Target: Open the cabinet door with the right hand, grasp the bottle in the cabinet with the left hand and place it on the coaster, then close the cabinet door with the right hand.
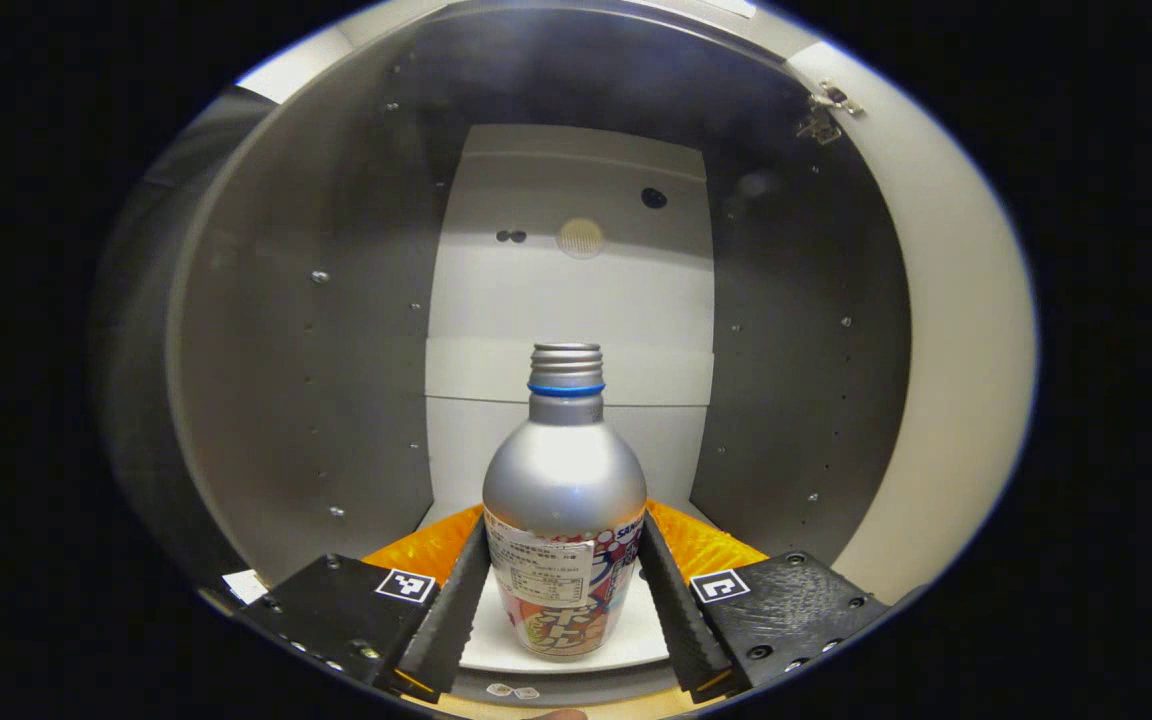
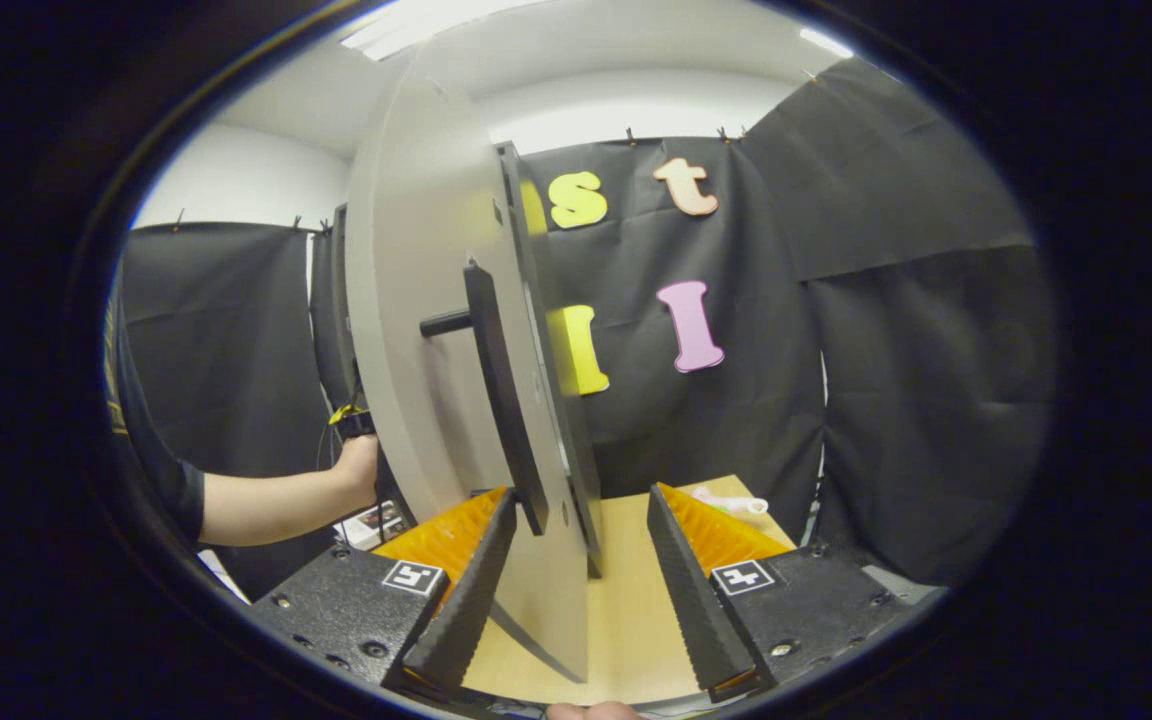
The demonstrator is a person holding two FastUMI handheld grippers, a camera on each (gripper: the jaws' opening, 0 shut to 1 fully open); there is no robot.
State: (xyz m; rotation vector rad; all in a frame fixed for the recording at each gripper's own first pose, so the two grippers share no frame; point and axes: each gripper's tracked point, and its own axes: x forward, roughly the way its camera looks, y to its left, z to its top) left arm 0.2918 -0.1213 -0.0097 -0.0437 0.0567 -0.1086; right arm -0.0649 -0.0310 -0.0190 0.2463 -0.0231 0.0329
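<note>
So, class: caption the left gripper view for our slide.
Left gripper straddles the bottle inside the open cabinet.

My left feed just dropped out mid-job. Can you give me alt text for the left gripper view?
A silver bottle with a printed label stands upright on the cabinet floor, between the left gripper's jaws, which sit close on either side of its lower body. Whether they press on it yet is unclear. Behind it are the cabinet's grey side walls and pale back panel.

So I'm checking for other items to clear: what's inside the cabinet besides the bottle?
Inside the cabinet only the bottle shows, upright on the pale floor between the left claw's fingers. Bare walls; the spot behind the bottle is hidden.
</note>
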